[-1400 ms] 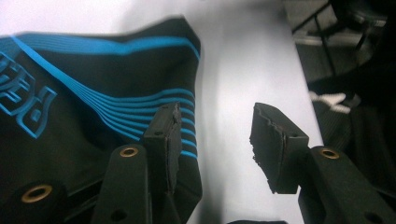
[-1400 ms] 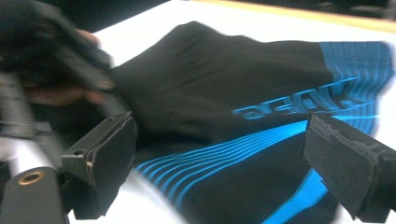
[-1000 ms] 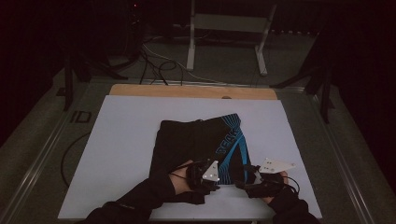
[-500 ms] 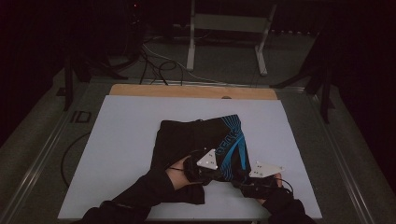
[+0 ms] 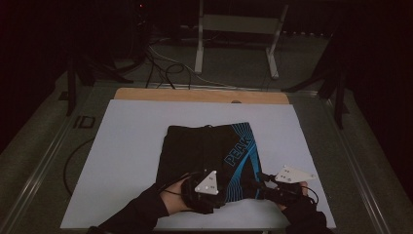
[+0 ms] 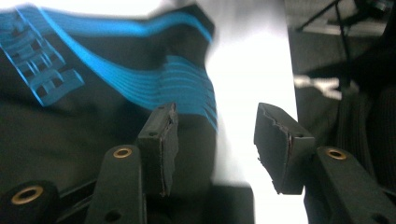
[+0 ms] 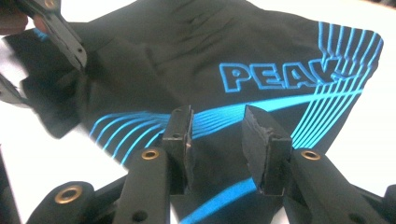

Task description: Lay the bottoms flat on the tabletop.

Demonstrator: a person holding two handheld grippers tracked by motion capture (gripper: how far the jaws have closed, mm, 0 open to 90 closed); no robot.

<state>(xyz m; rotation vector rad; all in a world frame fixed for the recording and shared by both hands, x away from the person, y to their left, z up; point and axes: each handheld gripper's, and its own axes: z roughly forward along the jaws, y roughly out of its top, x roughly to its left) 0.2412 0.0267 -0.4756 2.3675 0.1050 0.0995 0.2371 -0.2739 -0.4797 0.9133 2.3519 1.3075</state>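
Black shorts [image 5: 204, 156] with blue stripes and the word PEAK lie flat on the white table cover [image 5: 126, 146]. My left gripper [image 5: 219, 192] hovers at the shorts' near edge. In the left gripper view its jaws [image 6: 217, 121] have just been opening and stand apart, the striped fabric [image 6: 93, 93] lying behind the left one and nothing pinched. My right gripper [image 5: 258, 184] is at the near right corner. In the right gripper view its jaws [image 7: 217, 116] have just been closing over the striped cloth [image 7: 261, 79], a gap still between the pads.
A wooden strip [image 5: 199, 95] runs along the table's far edge. Beyond it are a white stand [image 5: 238, 29] and cables [image 5: 160, 63] on the floor. The left gripper's jaw [image 7: 60, 32] shows at the right gripper view's top left.
My left gripper reached out over the shorts, then drew back to their near edge with its jaws now apart. The right gripper stayed at the near right corner, its jaws narrower.
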